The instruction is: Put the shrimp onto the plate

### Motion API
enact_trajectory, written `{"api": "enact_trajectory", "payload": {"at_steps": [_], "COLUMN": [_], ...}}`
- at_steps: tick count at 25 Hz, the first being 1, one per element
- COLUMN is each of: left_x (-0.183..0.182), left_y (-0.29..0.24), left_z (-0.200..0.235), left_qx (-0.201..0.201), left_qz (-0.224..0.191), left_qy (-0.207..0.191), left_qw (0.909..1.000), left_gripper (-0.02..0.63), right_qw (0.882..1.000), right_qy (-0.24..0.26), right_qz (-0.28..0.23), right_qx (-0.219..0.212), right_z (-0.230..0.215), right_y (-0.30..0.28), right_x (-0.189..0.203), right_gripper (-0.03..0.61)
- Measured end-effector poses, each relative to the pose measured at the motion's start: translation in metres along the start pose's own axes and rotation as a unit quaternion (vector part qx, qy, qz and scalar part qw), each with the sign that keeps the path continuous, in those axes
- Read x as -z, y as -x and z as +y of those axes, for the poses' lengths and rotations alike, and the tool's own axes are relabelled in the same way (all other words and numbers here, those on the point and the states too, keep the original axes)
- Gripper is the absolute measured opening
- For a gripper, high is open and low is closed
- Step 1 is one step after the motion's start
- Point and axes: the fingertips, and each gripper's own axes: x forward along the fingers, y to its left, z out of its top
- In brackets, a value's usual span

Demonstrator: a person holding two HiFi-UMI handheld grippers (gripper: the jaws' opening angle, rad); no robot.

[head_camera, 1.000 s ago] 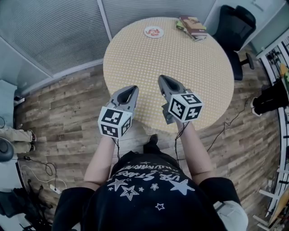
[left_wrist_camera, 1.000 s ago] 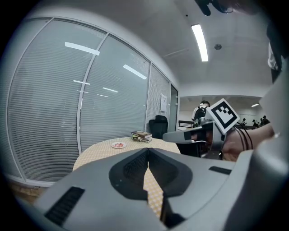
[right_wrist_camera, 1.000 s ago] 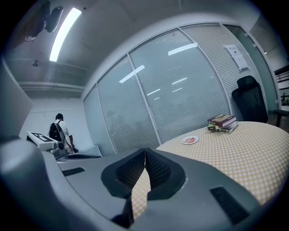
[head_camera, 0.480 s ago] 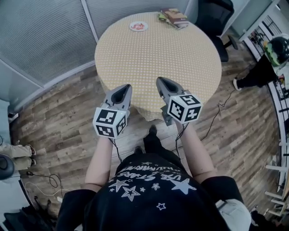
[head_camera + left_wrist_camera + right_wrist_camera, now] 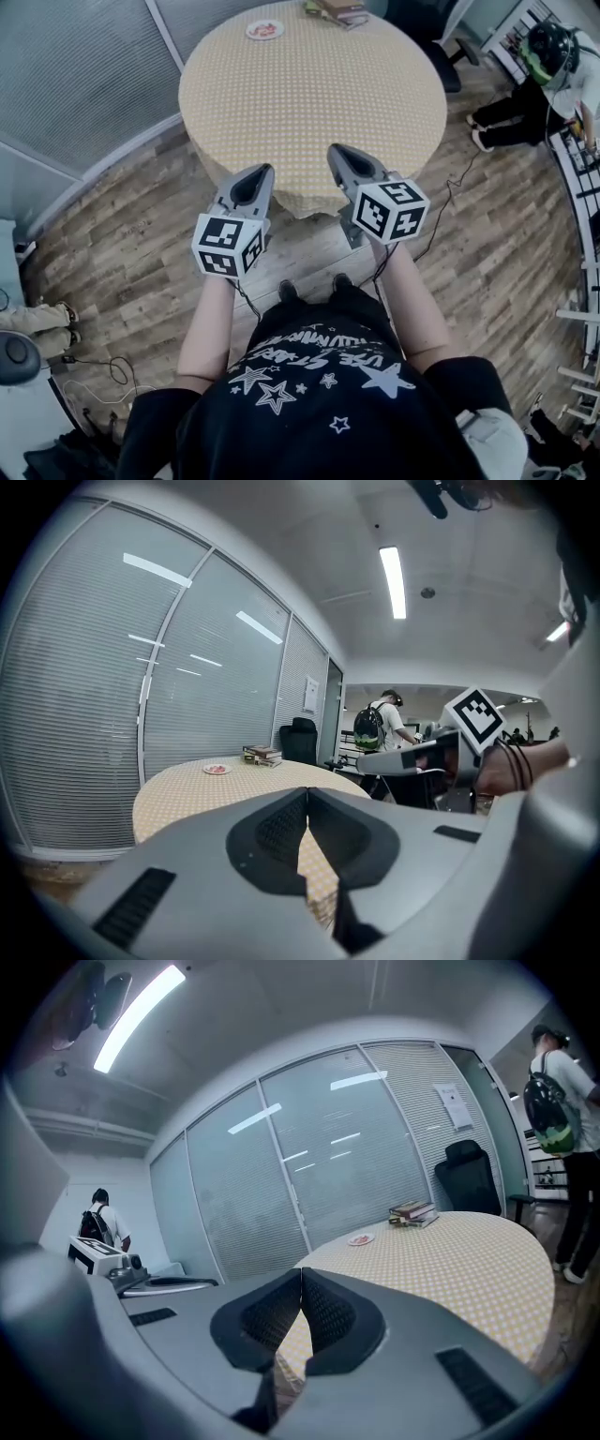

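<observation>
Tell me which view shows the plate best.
The head view: it looks down on the plate, showing its round outline and reddish contents at the table's far side. The left gripper view shows the plate only as a small, nearly edge-on sliver; so does the right gripper view.

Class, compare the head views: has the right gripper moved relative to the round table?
Yes. Against the round table, the right gripper has drawn back toward the near edge; its marker cube now sits over the floor, off the table.

Head view: overhead, steeply down. Gripper views: low, level; all share table [image 5: 309, 94], plate [image 5: 265, 30].
</observation>
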Motion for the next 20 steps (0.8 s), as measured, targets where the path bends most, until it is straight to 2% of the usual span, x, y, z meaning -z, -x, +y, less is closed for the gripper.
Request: {"api": "enact_trajectory", "payload": {"at_steps": [6, 15, 20], "left_x": [-0.001, -0.003, -0.003], "left_y": [-0.004, -0.019, -0.021], "left_z": [-0.025, -0.103, -0.124], "left_qx": [-0.015, -0.039, -0.070], "left_qz": [0.001, 0.004, 0.002], "left_qy": [-0.001, -0.007, -0.005], "left_qw": [0.9999, 0.9992, 0.9975], "left_gripper": [0.009, 0.009, 0.009], "right_qw": [1.000, 0.999, 0.997], "right_qy": [0.005, -0.011, -0.006], "right_qz": [-0.002, 0.000, -0.001], "right_qx": [-0.022, -0.047, -0.078], "right_z": [-0.009, -0.055, -0.064], "right_y": [0.021, 0.083, 0.099], "right_x": [-0.003, -0.003, -0.006], "right_gripper": [0.027, 0.027, 0.026]}}
